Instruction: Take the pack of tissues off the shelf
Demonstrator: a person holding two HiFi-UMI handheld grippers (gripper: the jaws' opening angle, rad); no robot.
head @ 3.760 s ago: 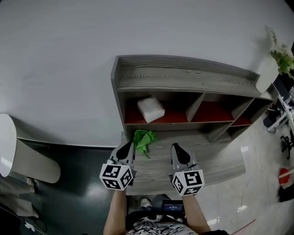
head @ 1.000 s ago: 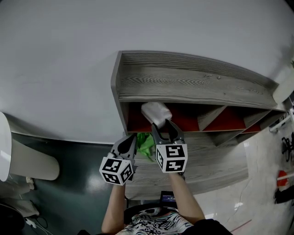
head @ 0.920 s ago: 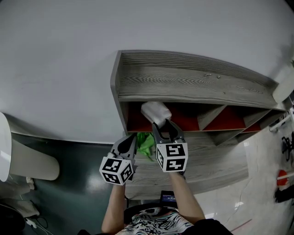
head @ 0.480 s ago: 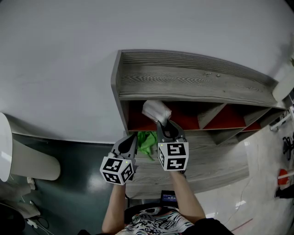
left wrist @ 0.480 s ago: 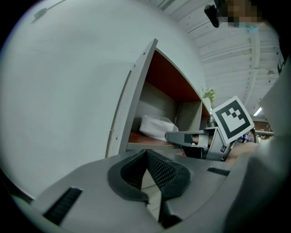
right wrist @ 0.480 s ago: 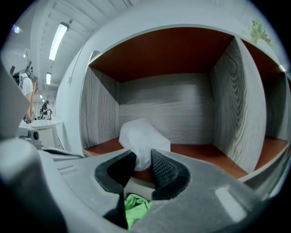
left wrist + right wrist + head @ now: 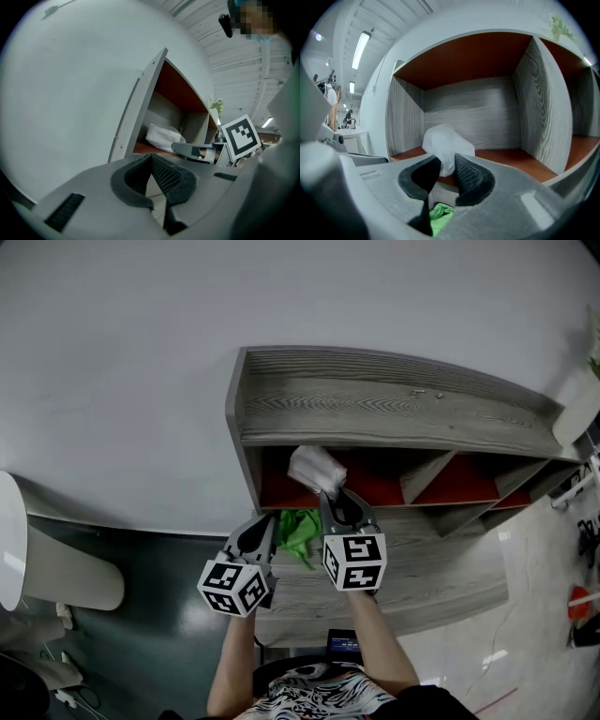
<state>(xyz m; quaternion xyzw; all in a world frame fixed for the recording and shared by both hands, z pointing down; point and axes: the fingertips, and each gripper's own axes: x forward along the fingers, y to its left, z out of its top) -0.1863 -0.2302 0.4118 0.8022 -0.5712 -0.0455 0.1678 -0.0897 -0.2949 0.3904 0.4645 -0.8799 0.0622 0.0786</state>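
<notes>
My right gripper [image 7: 335, 495] has just been closing its jaws. They now stand narrow, pinching the near edge of the pack of tissues [image 7: 314, 468], which sits on the red floor of the leftmost compartment of the shelf [image 7: 375, 409]. The bite takes only soft wrapper, so I judge slip to be the main risk: a fast pull toward me could let the pack tear free and drop onto the green cloth [image 7: 298, 526] on the lower ledge. Lifting too high could catch it on the top board. My left gripper [image 7: 258, 538] hangs nearby, left of the cloth, jaws together on nothing.
</notes>
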